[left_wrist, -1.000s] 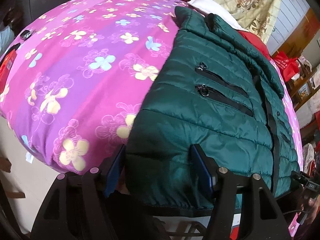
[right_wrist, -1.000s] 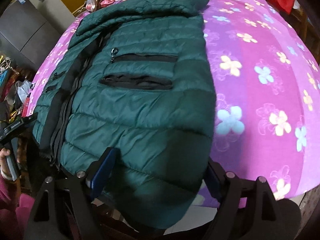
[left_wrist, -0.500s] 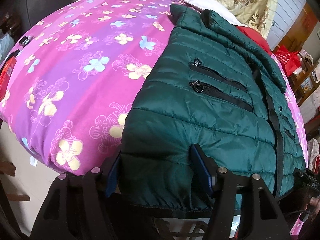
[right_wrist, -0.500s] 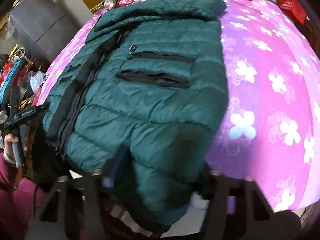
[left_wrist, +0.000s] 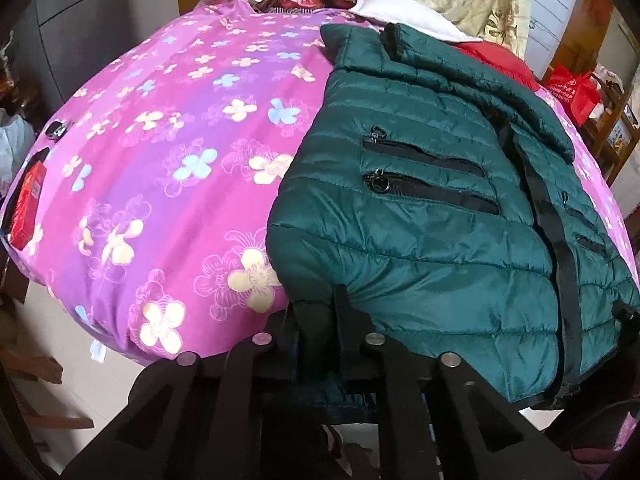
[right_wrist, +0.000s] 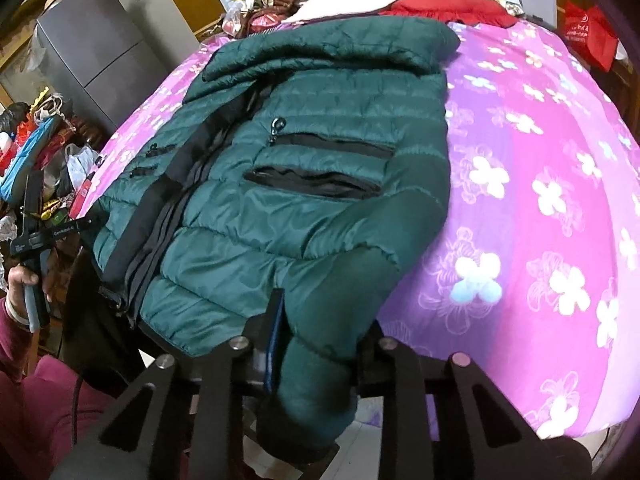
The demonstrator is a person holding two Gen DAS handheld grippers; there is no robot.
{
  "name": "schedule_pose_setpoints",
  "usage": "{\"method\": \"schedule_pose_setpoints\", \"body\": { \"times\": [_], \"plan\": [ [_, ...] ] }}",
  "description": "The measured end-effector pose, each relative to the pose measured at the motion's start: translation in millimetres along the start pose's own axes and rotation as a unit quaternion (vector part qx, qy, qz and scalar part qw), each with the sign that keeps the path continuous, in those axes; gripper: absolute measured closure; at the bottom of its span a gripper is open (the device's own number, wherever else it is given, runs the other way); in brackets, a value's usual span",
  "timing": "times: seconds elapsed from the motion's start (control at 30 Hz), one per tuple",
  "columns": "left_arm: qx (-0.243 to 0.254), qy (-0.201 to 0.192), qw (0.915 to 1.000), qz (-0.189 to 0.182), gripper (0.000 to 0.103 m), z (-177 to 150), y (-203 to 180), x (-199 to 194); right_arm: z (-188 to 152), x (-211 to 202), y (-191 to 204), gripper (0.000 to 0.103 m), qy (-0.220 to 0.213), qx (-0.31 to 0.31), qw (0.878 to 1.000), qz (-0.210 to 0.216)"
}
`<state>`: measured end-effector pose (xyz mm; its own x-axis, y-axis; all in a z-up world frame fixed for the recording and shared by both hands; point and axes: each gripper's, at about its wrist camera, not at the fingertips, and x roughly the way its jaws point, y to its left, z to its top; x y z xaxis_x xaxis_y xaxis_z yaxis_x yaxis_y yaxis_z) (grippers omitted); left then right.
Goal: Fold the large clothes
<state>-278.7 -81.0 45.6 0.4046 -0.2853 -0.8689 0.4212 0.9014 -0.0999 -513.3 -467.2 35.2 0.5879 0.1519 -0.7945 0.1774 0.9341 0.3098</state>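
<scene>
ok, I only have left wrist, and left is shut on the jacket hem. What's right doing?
Observer: The right gripper has its jaws closing, with a bunched fold of the jacket between them.
Operator: Where on it?
Observer: At the near edge, on the far side of the front zip from yours.
Operator: Are the pockets on that side shut?
Observer: The upper pocket is zipped shut. The lower pocket looks slack.

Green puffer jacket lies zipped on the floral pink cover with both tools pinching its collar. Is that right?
Not the collar. Both wrist views show the left tool and right tool pinching the green puffer jacket at its bottom hem; the collar lies at the far end.
</scene>
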Motion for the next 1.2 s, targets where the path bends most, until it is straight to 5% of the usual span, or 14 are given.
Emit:
{"method": "schedule_pose_setpoints", "body": {
  "times": [1.2],
  "plan": [
    [-0.009, -0.127, 0.9917, -0.015, 0.103, 82.3, -18.2, -79.8, 71.9, -77.8, 5.3, 0.083, -0.124, 0.021, 0.992, 0.001]
  ]
}}
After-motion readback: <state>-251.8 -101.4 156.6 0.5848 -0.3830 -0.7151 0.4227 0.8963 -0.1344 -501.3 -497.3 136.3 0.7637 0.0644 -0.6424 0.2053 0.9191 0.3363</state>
